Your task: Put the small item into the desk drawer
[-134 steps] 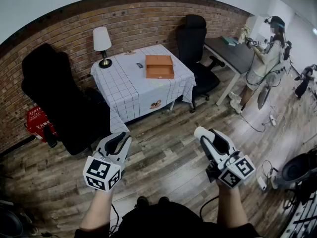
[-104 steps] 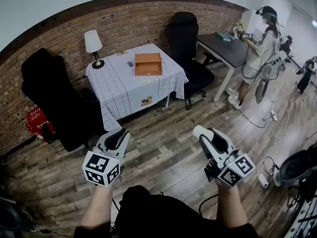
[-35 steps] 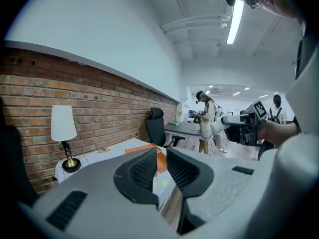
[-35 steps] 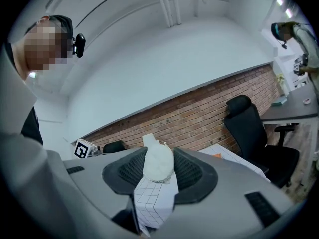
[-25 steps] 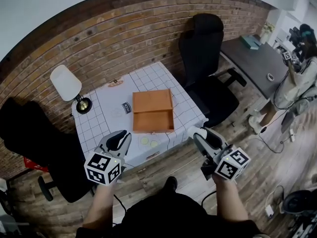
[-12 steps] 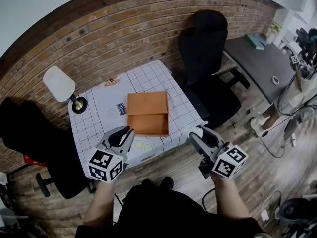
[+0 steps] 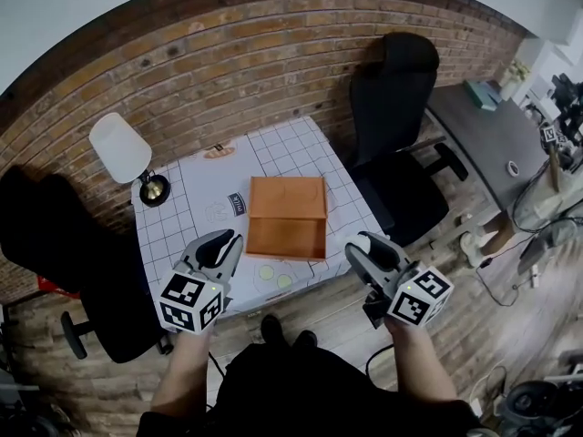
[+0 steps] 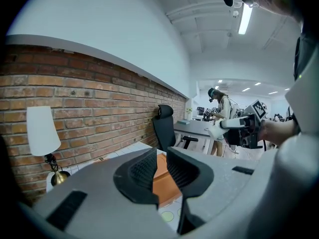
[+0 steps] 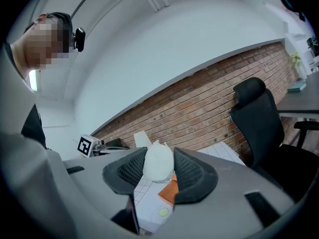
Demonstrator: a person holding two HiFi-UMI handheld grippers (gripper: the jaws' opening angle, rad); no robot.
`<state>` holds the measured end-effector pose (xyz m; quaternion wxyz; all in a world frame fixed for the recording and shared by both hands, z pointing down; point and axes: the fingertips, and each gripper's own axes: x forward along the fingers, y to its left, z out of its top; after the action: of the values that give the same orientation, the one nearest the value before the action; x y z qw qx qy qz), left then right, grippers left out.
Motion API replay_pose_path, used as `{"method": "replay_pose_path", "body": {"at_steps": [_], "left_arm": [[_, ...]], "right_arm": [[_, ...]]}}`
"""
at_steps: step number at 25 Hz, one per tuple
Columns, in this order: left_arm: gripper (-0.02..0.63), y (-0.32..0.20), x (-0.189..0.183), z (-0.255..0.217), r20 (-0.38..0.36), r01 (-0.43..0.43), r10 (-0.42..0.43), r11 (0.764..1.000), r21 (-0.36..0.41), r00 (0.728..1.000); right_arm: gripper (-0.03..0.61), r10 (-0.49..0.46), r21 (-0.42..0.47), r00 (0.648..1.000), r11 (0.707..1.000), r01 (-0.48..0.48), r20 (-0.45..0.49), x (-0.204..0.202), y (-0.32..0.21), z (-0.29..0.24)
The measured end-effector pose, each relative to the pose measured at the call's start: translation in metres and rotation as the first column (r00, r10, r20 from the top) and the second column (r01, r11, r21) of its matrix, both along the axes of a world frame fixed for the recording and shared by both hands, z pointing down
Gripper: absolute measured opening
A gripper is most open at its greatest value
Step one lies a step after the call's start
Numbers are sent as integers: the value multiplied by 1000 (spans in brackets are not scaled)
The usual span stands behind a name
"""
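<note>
An orange open drawer box [image 7: 287,217] lies on a table with a white checked cloth [image 7: 196,185], just beyond both grippers. My right gripper [image 7: 364,244] is shut on a small white rounded item [image 9: 158,162], which fills the gap between its dark pads. In the right gripper view the orange box [image 9: 168,190] shows below the jaws [image 9: 158,171]. My left gripper [image 7: 219,244] hangs at the table's near edge; its jaws [image 8: 162,171] stand almost together with only a thin slit and nothing between them. A small dark card [image 7: 233,205] lies left of the box.
A white-shaded lamp [image 7: 120,148] stands on the table's far left corner, against a brick wall. A black office chair [image 7: 396,89] is at the right of the table, a dark chair [image 7: 46,235] at the left. A grey desk [image 7: 483,126] and another person [image 7: 565,98] are far right.
The view has closed in on the table, which now lies right before the grippers. Both grippers hold the same pose, the right one still gripping the white item.
</note>
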<state>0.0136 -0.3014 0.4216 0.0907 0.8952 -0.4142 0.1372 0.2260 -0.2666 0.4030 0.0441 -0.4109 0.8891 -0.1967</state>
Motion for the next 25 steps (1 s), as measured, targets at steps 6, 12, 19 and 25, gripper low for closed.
{"method": "replay_pose_path", "body": {"at_steps": [6, 12, 19, 25], "left_arm": [[66, -27, -38, 10, -32, 18, -18, 1000, -20, 999], [66, -39, -65, 25, -63, 10, -13, 999, -35, 998], [66, -43, -71, 51, -72, -12, 6, 996, -86, 997], [66, -58, -68, 79, -74, -1, -8, 992, -126, 997]], "right_arm": [[166, -28, -29, 999, 999, 28, -29, -48, -31, 7], [166, -42, -60, 995, 998, 37, -95, -82, -44, 24], [166, -79, -117, 981, 991, 59, -177, -98, -58, 50], [166, -119, -178, 975, 980, 86, -188, -104, -76, 85]]}}
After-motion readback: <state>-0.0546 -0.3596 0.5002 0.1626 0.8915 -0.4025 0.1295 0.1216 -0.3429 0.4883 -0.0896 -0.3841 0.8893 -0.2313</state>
